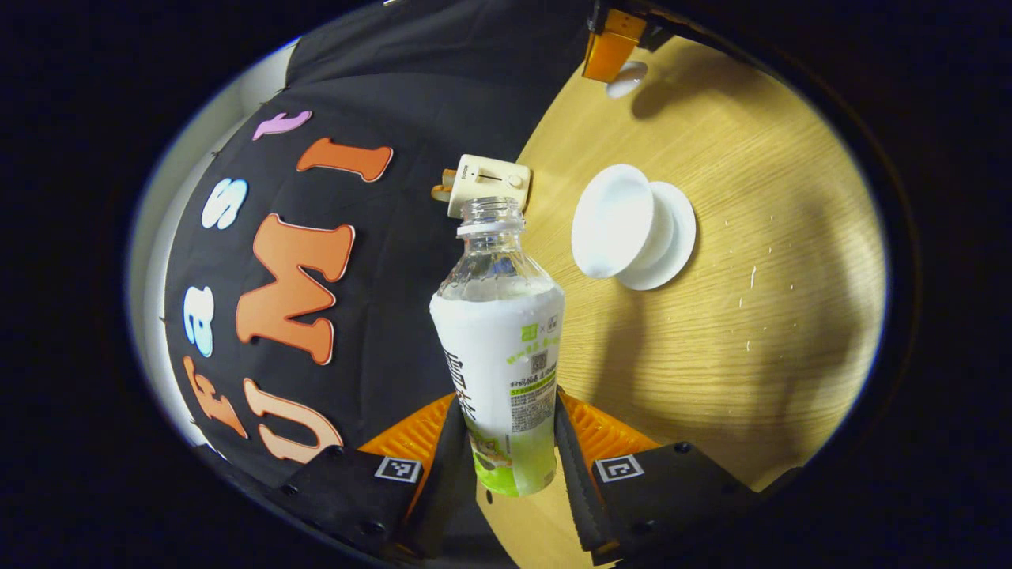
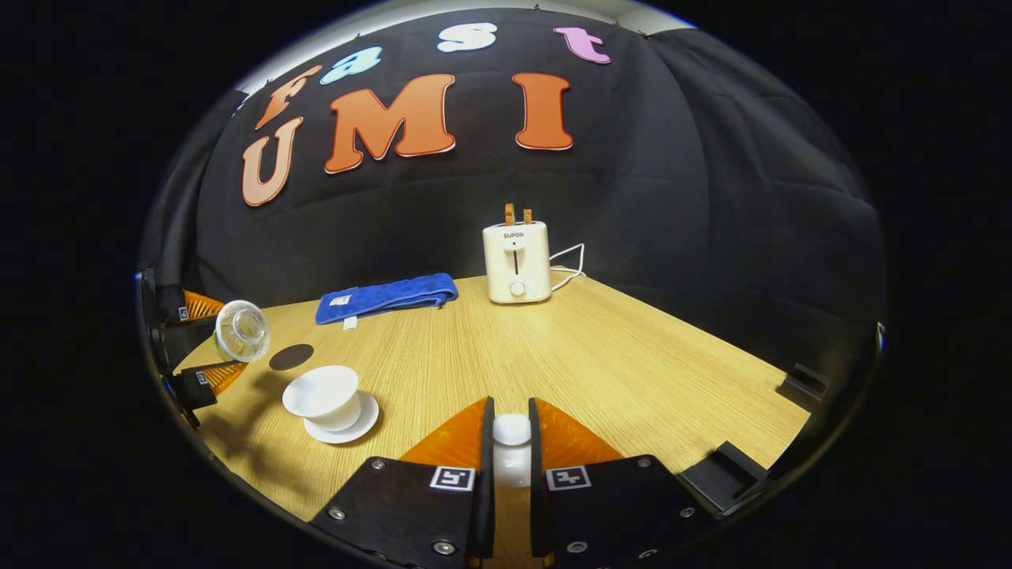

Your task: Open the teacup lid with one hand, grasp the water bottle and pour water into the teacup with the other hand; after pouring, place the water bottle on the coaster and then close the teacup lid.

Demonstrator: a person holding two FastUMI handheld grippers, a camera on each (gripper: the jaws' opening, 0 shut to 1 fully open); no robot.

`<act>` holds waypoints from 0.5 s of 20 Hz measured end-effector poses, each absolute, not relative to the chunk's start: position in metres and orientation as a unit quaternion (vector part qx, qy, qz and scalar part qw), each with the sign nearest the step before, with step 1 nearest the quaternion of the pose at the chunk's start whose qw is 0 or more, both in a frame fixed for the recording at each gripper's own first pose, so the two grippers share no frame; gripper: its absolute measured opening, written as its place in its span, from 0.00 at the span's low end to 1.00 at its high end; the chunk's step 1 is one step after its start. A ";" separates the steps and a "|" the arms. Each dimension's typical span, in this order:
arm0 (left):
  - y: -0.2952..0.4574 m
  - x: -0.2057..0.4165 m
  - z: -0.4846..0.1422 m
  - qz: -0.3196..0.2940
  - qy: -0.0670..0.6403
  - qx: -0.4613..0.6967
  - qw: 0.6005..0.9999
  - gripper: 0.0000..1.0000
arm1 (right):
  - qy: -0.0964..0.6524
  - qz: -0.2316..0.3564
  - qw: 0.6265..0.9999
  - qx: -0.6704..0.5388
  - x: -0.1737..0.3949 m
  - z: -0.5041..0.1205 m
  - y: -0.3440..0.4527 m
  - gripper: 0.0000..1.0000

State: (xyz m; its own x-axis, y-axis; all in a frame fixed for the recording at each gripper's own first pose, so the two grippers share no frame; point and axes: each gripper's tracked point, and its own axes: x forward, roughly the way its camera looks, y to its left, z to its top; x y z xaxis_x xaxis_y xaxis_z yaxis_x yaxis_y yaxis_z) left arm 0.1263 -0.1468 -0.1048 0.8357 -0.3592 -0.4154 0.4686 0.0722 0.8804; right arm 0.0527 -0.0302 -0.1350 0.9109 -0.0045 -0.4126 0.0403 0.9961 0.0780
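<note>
Worktop [image 2: 632, 356]: cup [image 2: 320, 395] open; left jaws grip bottle [image 1: 502, 348], right jaws pinch lid [image 2: 511, 431]; next: tilt, pour.

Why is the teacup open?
Open: the right gripper holds the lid away from the teacup. Its inside looks empty in the left gripper view.

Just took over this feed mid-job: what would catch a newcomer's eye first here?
The uncapped water bottle clamped in the left gripper stands out, raised beside the open white teacup on its saucer. In the right gripper view, the right gripper pinches the white teacup lid above the wooden table. Farther back stand a cream toaster and a folded blue towel by the wall.
</note>
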 end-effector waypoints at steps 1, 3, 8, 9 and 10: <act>-0.147 0.129 -0.105 -0.284 0.044 0.628 0.723 0.63 | 0.212 -0.011 0.976 0.042 0.052 -0.136 -0.030 0.18; -0.150 0.132 -0.108 -0.287 0.043 0.644 0.708 0.67 | 0.213 -0.012 0.976 0.042 0.053 -0.137 -0.031 0.18; -0.159 0.139 -0.105 -0.290 0.018 0.686 0.666 0.63 | 0.216 -0.008 0.975 0.047 0.053 -0.141 -0.030 0.18; -0.161 0.141 -0.109 -0.292 0.021 0.694 0.658 0.65 | 0.215 -0.008 0.975 0.046 0.053 -0.140 -0.030 0.18; -0.164 0.143 -0.111 -0.296 0.022 0.700 0.649 0.63 | 0.214 -0.007 0.976 0.046 0.053 -0.141 -0.031 0.18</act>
State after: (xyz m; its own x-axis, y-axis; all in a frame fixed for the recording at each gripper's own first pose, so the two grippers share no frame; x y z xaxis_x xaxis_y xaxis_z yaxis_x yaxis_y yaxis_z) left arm 0.1428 -0.1642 -0.1109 0.8241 -0.3539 -0.4423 0.4142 -0.1562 0.8967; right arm 0.0528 -0.0306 -0.1407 0.9081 0.0054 -0.4186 0.0343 0.9956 0.0872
